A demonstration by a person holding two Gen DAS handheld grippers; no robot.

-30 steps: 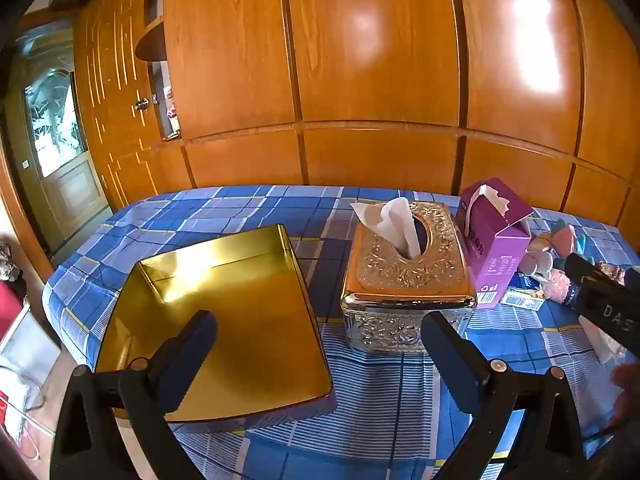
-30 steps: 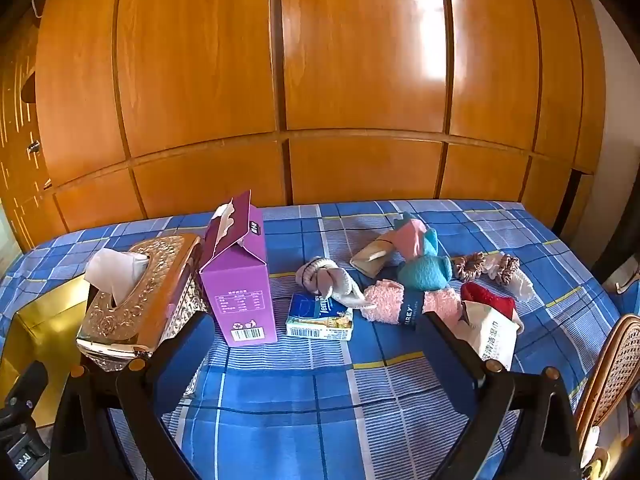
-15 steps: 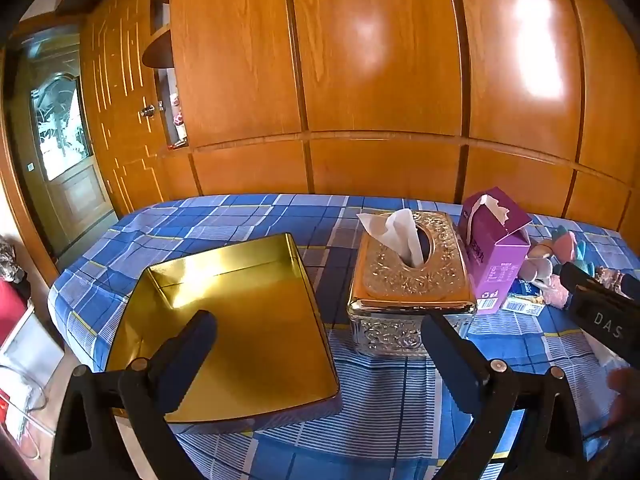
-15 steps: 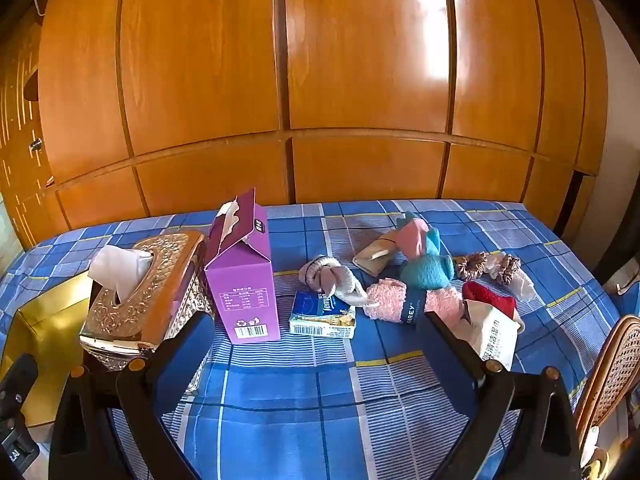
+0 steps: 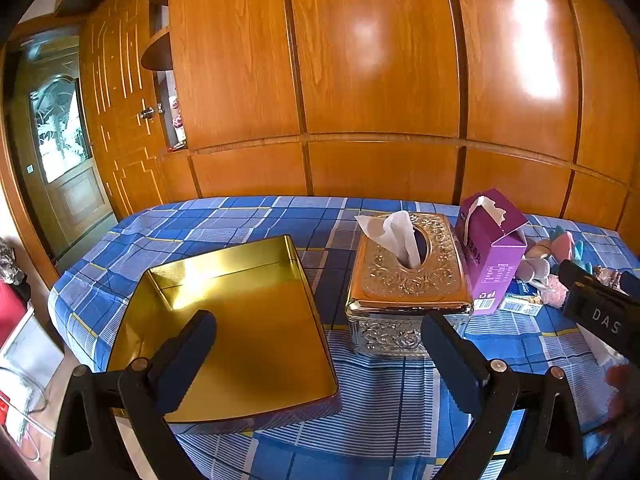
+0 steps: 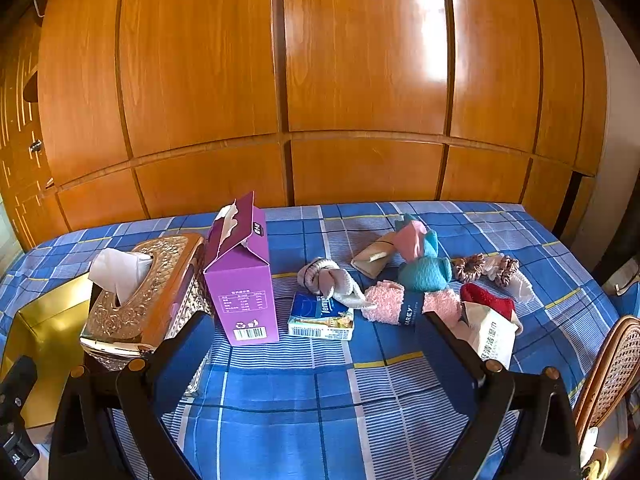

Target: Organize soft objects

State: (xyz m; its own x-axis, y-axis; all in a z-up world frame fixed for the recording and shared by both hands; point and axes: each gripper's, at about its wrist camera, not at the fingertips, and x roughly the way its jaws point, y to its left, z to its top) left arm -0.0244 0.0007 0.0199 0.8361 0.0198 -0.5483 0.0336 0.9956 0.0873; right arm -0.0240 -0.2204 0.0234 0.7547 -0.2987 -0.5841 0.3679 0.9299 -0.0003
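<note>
Soft pile — pink fuzzy sock (image 6: pixel 400 305), teal sock (image 6: pixel 425 274), scrunchies (image 6: pixel 486 268) — lies ahead of right gripper (image 6: pixel 316 346), jaws wide, holding nothing, above blue plaid cloth (image 6: pixel 304 392). Left gripper (image 5: pixel 318 334) also wide, hovering over gold tray (image 5: pixel 240 320), nothing inside; ornate tissue box (image 5: pixel 404 284) holds tissue beside purple carton (image 5: pixel 490 252).

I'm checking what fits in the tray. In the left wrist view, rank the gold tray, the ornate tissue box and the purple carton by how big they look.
1. gold tray, clearly the largest.
2. ornate tissue box.
3. purple carton, though it stands farther back, so its true size is unsure.
</note>
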